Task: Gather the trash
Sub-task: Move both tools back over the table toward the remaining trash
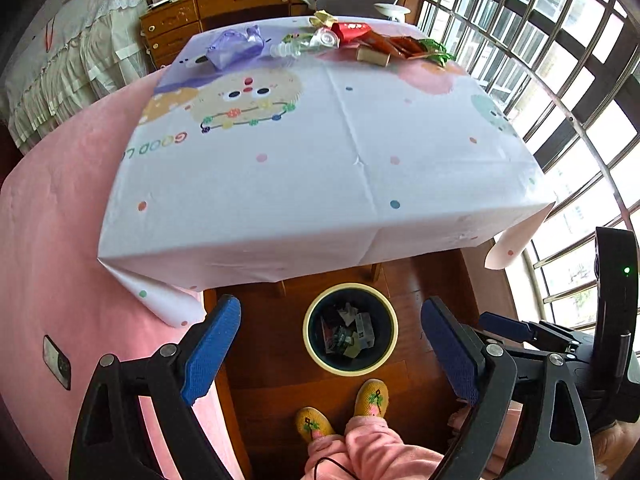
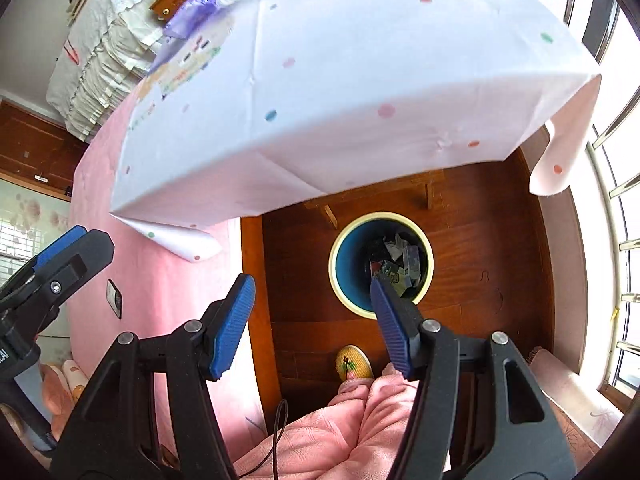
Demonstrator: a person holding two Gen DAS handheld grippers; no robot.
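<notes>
Both grippers spread wide, nothing between the blue ribbed pads: left gripper (image 1: pixel 331 350), right gripper (image 2: pixel 313 322). Each hangs above the wooden floor (image 1: pixel 432 280), near the table's near edge. Round bin with cream rim and dark blue inside (image 2: pixel 345 258) stands on the floor, just past a person's yellow embroidered slippers (image 1: pixel 371 398). Inside it: crumpled paper and small wrappers, loosely piled. More trash sits at the far edge of the white printed tablecloth (image 1: pixel 320 184): purple plastic bag (image 1: pixel 236 46), clear plastic bottle (image 1: pixel 306 43), red and brown wrappers (image 1: pixel 376 42), small cardboard box (image 1: pixel 373 56).
</notes>
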